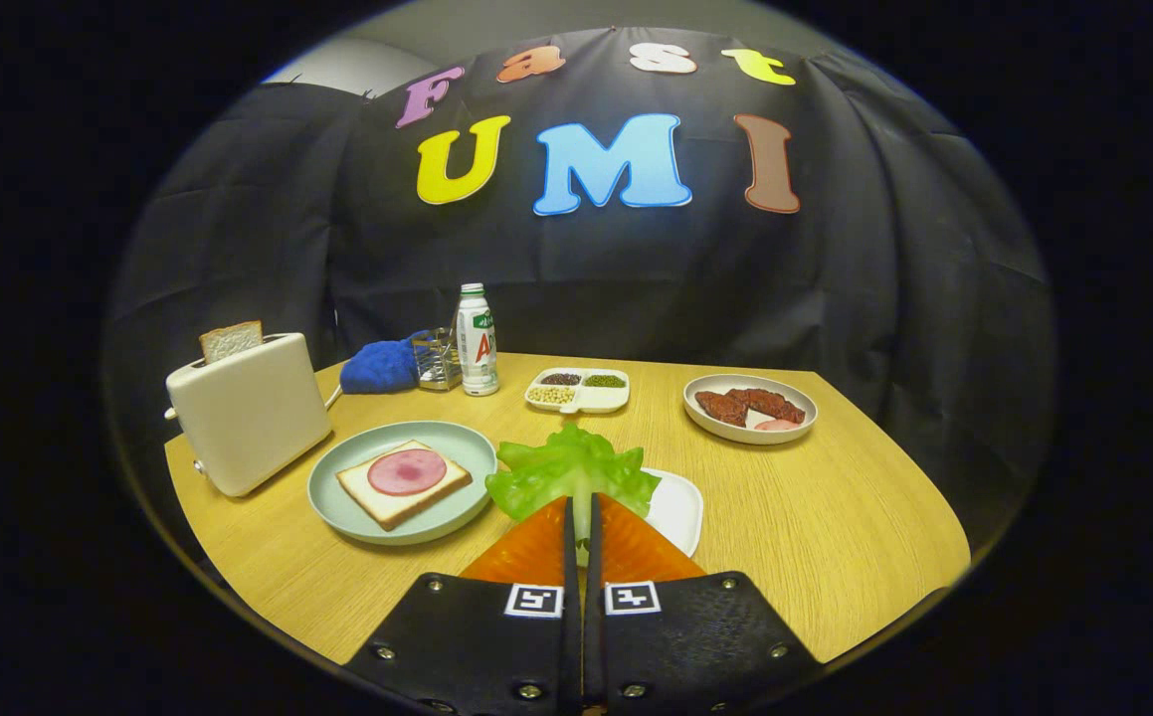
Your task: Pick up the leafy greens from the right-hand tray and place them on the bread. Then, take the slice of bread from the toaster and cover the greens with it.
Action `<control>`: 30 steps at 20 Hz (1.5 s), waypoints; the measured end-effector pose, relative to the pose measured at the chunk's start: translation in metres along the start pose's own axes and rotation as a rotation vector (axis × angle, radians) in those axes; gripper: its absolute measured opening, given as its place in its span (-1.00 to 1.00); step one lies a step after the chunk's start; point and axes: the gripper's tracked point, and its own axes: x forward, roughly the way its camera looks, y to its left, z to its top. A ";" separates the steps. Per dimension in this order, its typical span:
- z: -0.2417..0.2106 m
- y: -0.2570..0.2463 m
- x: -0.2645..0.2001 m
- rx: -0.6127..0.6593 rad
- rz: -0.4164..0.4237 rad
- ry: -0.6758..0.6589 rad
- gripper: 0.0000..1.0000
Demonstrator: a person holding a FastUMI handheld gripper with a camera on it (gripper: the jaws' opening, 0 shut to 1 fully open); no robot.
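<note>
My gripper (582,509) is shut on the leafy greens (570,467), pinching their stem between both fingers. The green ruffled leaf hangs above the near edge of the white tray (677,509), which lies just right of the fingers. Left of the fingers a pale green plate (457,449) holds a bread slice (382,497) topped with a round pink ham slice (407,471). Farther left stands a cream toaster (250,410) with a second bread slice (231,340) sticking up out of its slot.
At the back of the wooden table (835,517) stand a white bottle (478,340), a small clear glass (436,359), a blue cloth (382,366), a divided dish of beans (578,390) and a plate of meat (750,407). The table's edge curves close on the right.
</note>
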 end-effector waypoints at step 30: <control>0.023 0.153 0.015 0.048 0.254 -0.016 -0.98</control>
